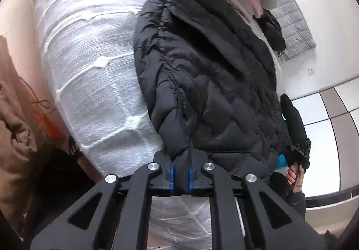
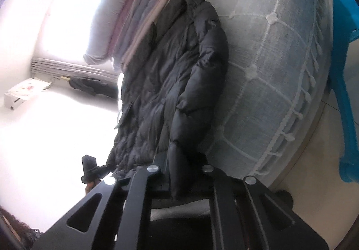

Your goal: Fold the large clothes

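On the bed point(image 1: 89, 65), my 2 grippers, left point(image 1: 181, 173) and right point(image 2: 179, 173), pinch the black coat point(image 1: 202, 83) hem; I should lift evenly, keeping it taut.

Black diamond-quilted puffer coat point(image 1: 213, 83) on a white bedspread point(image 1: 89, 70) with raised grid lines and tufts; blue-padded fingers point(image 1: 171, 173); pink, grey and beige folded clothes point(image 2: 143, 9).
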A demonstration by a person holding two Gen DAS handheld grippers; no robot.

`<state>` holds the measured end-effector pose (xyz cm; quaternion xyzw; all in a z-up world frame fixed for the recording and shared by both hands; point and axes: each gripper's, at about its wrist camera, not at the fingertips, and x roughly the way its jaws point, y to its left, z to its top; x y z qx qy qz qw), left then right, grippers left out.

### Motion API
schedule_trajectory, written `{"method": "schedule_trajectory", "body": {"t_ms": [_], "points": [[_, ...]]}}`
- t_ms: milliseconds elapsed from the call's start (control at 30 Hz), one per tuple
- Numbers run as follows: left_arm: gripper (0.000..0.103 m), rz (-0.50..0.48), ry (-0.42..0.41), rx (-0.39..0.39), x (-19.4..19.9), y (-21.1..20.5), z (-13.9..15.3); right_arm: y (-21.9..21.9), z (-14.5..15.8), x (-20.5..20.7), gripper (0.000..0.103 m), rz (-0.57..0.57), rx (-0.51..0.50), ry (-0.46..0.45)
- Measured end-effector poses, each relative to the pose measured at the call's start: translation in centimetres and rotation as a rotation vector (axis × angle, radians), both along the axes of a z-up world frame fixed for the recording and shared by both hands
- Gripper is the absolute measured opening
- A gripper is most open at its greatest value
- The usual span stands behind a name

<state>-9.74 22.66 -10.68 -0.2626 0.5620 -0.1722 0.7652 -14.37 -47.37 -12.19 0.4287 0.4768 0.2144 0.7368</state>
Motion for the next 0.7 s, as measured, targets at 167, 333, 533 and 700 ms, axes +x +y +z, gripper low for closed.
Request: {"method": "schedule_trajectory", "body": {"t_ms": [167, 333, 533, 700], "points": [[0.006, 0.005, 0.008, -0.004, 0.2, -0.4, 0.0, -0.6, -0.3, 0.1, 0.008, -0.032, 0.007, 0.009], [0.006, 0.023, -0.028, -0.05, -0.8, 1.2, 2.4, -0.9, 2.2, -1.2, 0.007, -0.107, 0.07, -0.062], [0.006, -0.014, -0.097, -0.053, -3.1, 1.3, 6.7, -0.2, 6.6, -3.7, 0.006, -0.103, 0.129, -0.157], [0.006, -0.052, -0.104, -0.049, -7.0, 1.6, 8.4, 0.1, 8.1, -7.3, 0.006, -0.088, 0.143, -0.177]]}}
